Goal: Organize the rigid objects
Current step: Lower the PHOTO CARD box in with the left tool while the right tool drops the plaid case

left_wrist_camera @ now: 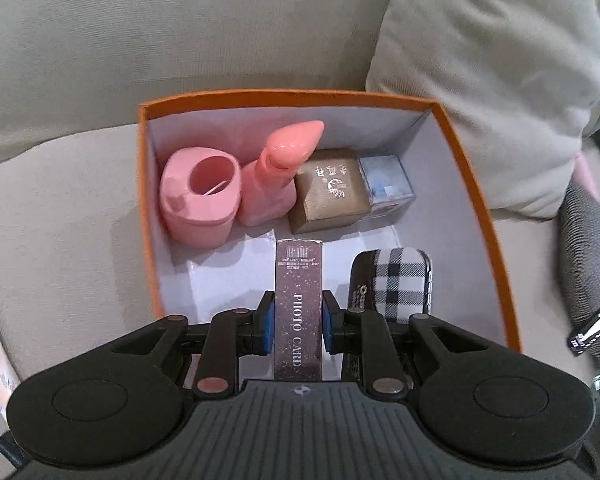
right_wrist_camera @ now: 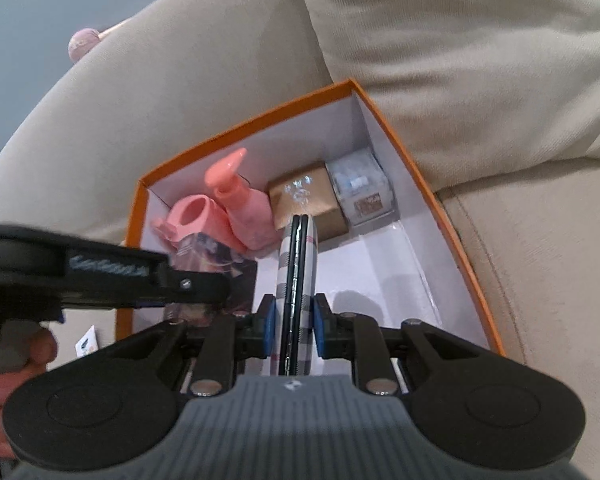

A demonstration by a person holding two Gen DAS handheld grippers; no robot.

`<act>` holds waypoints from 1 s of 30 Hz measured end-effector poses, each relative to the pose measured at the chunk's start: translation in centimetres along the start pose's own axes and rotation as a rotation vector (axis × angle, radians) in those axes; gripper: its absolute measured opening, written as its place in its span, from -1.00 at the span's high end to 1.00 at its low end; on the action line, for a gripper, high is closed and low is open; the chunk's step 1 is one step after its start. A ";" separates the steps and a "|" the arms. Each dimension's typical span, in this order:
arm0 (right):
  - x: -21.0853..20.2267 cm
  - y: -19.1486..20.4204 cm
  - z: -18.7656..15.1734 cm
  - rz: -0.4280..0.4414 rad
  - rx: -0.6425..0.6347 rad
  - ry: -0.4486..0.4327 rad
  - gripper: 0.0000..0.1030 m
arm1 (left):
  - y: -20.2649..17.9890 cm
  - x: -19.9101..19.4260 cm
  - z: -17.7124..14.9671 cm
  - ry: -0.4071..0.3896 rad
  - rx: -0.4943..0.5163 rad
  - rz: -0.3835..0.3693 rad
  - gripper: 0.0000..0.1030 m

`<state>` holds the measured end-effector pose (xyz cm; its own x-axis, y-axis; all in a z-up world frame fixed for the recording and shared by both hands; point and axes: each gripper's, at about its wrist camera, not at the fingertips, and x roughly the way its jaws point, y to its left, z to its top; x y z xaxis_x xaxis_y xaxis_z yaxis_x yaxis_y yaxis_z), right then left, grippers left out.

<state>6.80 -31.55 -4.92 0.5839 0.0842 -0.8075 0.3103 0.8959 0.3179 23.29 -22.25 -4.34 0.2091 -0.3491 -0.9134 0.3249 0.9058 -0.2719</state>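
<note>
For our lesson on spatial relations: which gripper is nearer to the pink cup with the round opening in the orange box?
Left. The left gripper, shut on the photo card box, hangs just in front of the pink cup. The right gripper, holding the plaid case, is farther along, facing the gold box.

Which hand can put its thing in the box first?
Probably the right. Its checked case already hangs over the bare floor of the orange box. The left's photo card box hangs over the near edge, beside the pink holder.
</note>
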 end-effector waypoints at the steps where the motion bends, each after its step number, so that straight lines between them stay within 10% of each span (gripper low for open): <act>1: 0.3 -0.2 0.0 0.002 0.000 0.003 0.61 | -0.3 0.4 0.2 0.008 0.003 0.012 0.52; 22: 2.4 -0.4 -0.6 0.028 0.020 0.040 0.61 | -3.2 1.9 0.0 0.011 0.222 0.265 0.46; 30: 3.2 1.3 -0.6 0.005 -0.039 0.047 0.61 | -0.7 -3.5 0.2 -0.083 0.137 0.140 0.43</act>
<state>8.62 -29.89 -7.41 0.5491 0.1086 -0.8287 0.2773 0.9117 0.3032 22.54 -21.76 -0.85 0.3343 -0.2461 -0.9098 0.4091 0.9075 -0.0952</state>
